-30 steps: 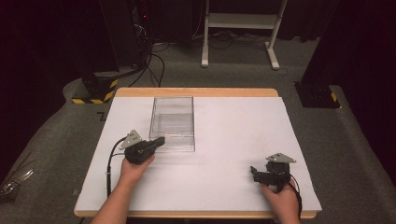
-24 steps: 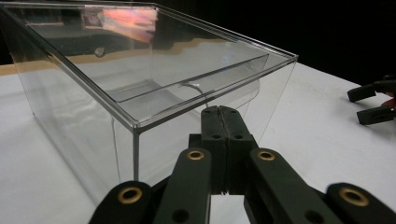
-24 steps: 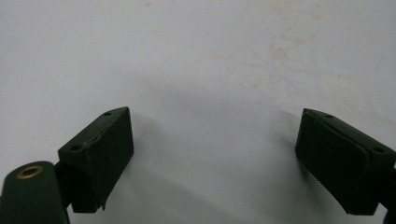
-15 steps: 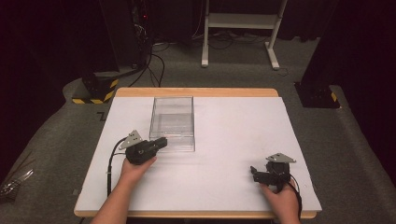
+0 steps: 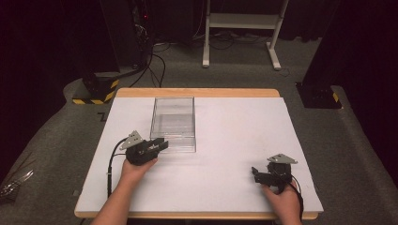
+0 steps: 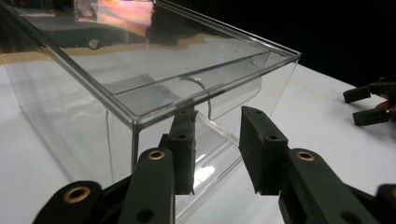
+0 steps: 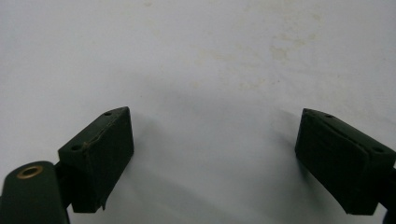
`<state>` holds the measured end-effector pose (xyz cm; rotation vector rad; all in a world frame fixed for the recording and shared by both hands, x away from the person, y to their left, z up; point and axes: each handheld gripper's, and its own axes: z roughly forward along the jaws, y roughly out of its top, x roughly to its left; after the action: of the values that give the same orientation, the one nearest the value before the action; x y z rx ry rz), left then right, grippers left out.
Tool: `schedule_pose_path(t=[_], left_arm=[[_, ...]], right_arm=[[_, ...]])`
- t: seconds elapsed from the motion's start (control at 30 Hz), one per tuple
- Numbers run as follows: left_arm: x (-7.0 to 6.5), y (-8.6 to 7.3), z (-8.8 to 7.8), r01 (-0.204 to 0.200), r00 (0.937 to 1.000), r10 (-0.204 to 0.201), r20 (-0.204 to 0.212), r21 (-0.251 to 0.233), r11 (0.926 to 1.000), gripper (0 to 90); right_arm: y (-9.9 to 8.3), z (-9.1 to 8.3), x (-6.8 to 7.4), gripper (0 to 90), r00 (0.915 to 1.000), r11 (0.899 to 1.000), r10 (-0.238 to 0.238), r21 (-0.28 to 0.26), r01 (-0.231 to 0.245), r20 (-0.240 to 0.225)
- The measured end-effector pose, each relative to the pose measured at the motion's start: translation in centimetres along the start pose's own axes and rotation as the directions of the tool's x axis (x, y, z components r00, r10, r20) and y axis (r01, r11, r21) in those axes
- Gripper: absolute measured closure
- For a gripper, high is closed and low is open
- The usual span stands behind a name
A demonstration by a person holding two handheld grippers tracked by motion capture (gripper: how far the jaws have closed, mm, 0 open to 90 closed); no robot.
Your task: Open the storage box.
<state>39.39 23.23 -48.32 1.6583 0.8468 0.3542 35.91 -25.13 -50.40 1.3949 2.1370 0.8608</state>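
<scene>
The left gripper [image 5: 159, 145] sits where it was at the near left corner of the clear box [image 5: 173, 123] (left half of the table [image 5: 234, 140]); its jaws have just been opening, nothing pinched. The right gripper [image 5: 257, 172], unmoved, is spread wide near the front right corner.

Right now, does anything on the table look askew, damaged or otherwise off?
Nothing stands out. The clear box sits flat and square on the white table, with no cracks visible. The left gripper is at its near corner, jaws just opened and apart from the wall. The right gripper is open over bare table, which shows only faint stains.
</scene>
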Motion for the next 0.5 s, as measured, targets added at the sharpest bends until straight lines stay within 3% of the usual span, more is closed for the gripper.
schedule_pose_path(t=[0.13, 0.5], left_arm=[[0.35, -0.14, 0.62, 0.0, 0.9991, 0.0, 0.042, -0.002, 1.0, 74.6], [0.69, -0.26, 0.49, -0.029, 0.9975, 0.03, 0.064, -0.019, 0.9994, 82.3]], right_arm=[[0.0, 0.0, 0.0, 11.7, 1.0, 1.0, -0.001, 0.0, 0.001, 0.0], [-0.01, -0.01, 0.01, 11.8, 1.0, 1.0, -0.001, -0.001, 0.001, 0.0]])
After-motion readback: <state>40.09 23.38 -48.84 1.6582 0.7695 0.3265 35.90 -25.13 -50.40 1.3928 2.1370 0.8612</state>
